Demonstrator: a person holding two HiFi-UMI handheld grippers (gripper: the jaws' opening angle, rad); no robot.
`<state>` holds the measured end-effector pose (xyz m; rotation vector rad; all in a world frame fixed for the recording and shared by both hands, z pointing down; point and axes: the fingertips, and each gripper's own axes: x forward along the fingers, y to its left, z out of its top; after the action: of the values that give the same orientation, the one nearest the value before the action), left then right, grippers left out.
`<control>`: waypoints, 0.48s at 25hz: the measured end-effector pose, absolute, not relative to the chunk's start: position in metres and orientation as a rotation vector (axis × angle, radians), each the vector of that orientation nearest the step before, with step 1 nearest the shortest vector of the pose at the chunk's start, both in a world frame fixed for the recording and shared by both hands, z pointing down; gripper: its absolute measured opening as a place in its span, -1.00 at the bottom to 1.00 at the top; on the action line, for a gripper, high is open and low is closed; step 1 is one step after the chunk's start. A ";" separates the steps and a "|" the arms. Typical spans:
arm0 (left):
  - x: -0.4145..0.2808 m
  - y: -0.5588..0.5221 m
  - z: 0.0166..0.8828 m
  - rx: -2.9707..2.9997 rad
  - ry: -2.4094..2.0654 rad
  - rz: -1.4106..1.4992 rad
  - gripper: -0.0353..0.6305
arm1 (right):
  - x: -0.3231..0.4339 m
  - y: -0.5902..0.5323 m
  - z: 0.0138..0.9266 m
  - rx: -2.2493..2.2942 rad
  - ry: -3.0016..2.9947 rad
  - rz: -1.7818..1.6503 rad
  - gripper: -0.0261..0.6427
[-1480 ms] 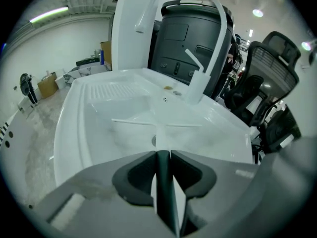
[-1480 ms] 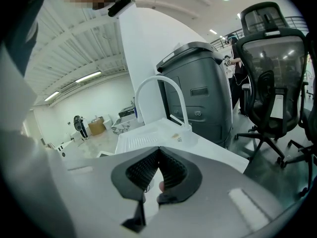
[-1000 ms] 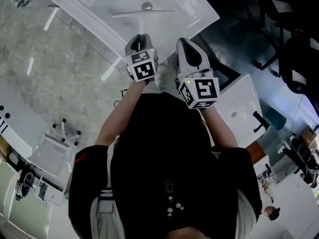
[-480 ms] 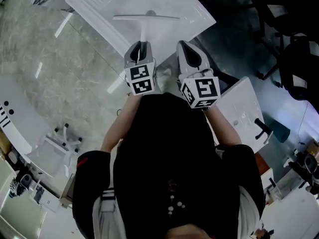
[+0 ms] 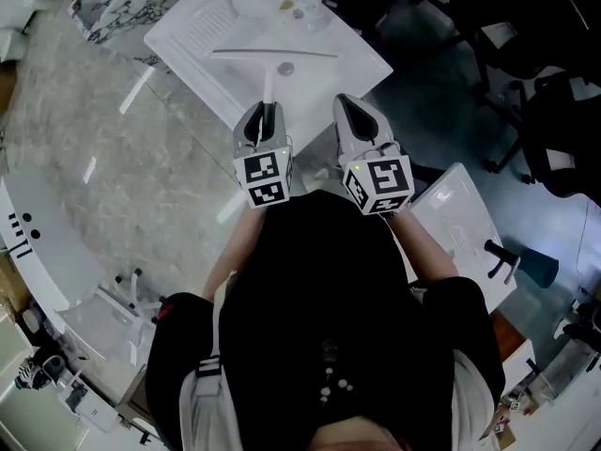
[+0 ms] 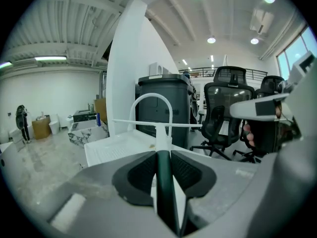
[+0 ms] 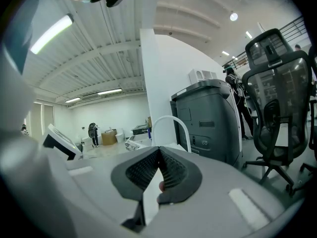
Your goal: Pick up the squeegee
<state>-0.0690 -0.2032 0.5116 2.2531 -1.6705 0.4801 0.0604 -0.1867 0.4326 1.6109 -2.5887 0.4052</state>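
Observation:
The squeegee (image 5: 273, 55) has a thin white blade and a dark green handle. My left gripper (image 5: 263, 113) is shut on that handle and holds it up above the white sink (image 5: 211, 28). In the left gripper view the green handle (image 6: 164, 180) sits squeezed between the two black pads, and the white blade (image 6: 157, 124) lies crosswise ahead. My right gripper (image 5: 350, 108) hangs beside the left one, to its right. In the right gripper view its pads (image 7: 148, 170) meet at the tips with nothing between them.
A white arched faucet (image 6: 150, 105) rises at the sink's far edge, with a dark grey bin (image 6: 166, 110) behind it. Black office chairs (image 6: 223, 113) stand at the right. A second white basin (image 5: 462, 222) lies on the floor at my right. The floor is grey marble.
Both grippers have risen, the left one more, carrying the squeegee up off the sink. The sink now sits lower beneath the blade and the faucet has come into view.

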 end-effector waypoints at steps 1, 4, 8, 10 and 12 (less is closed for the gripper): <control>-0.069 -0.204 0.504 2.268 -1.682 0.470 -0.58 | 0.061 -0.187 0.428 1.613 -2.597 0.394 -0.92; -0.067 -0.205 0.484 2.305 -1.705 0.438 -0.58 | 0.060 -0.186 0.416 1.609 -2.624 0.361 -0.92; -0.063 -0.204 0.461 2.344 -1.724 0.391 -0.58 | 0.062 -0.184 0.403 1.614 -2.648 0.325 -0.92; -0.062 -0.204 0.451 2.362 -1.735 0.378 -0.58 | 0.063 -0.184 0.396 1.624 -2.659 0.310 -0.92; -0.062 -0.203 0.446 2.381 -1.739 0.373 -0.58 | 0.064 -0.183 0.389 1.632 -2.670 0.294 -0.92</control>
<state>-0.0617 -0.2034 0.4459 2.3806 -1.7392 0.3735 0.0640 -0.1830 0.3891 1.6322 -2.6698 0.2942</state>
